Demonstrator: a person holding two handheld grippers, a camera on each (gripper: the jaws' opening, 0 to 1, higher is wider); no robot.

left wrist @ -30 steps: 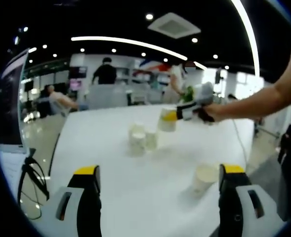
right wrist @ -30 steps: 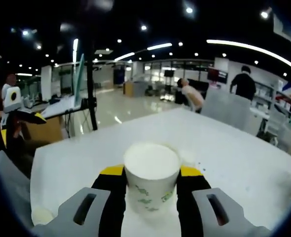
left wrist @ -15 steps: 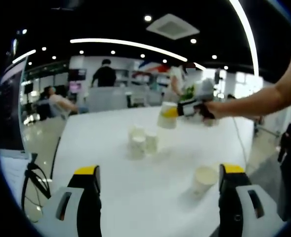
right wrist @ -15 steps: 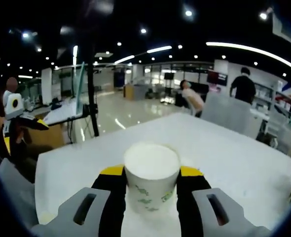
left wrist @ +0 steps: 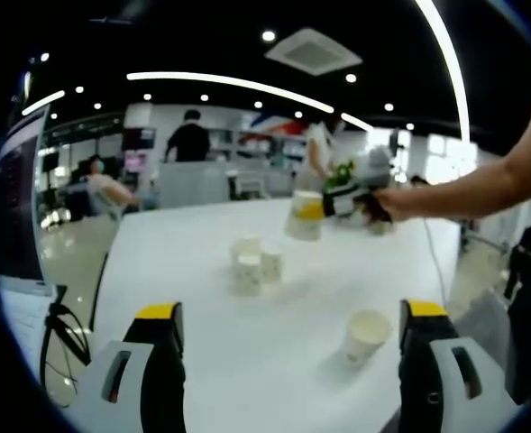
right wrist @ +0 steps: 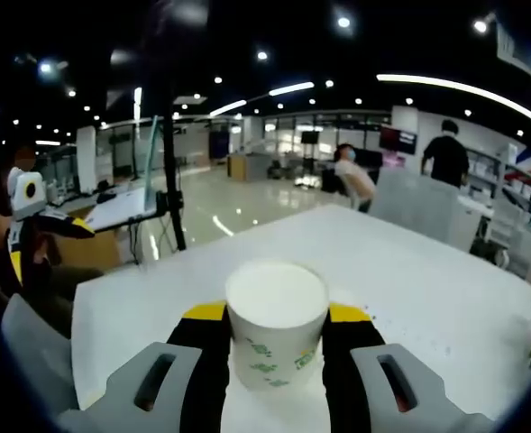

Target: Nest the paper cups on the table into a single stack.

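Paper cups sit on the white surface (left wrist: 202, 298) in the left gripper view: a cluster of three cups (left wrist: 251, 263) stands near the middle, close together, and a single cup (left wrist: 365, 335) stands apart from them, just beside the inner face of the left gripper's (left wrist: 288, 361) right-hand jaw. That gripper is spread wide with nothing between its jaws. Above the cluster, clear of the surface, the right gripper (left wrist: 337, 202) comes in from the right on a bare forearm (left wrist: 481, 185), clamped on a held cup (left wrist: 305, 215) with its rim tipped up. Bare surface lies all round the cluster and runs to the far edge, behind which people stand in an office. Against a second ago the cluster and the single cup sit a little lower and farther off in this view, which fits the camera shifting, while the held cup has drifted slightly left. In the right gripper view the right gripper (right wrist: 276, 347) grips the same cup (right wrist: 276, 320) by its sides, mouth toward the camera, green print on its wall; beyond it the surface (right wrist: 409, 271) is bare out to its corner, and the left gripper (right wrist: 31, 212) shows at the left margin. More floor past the surface's edge shows than earlier.
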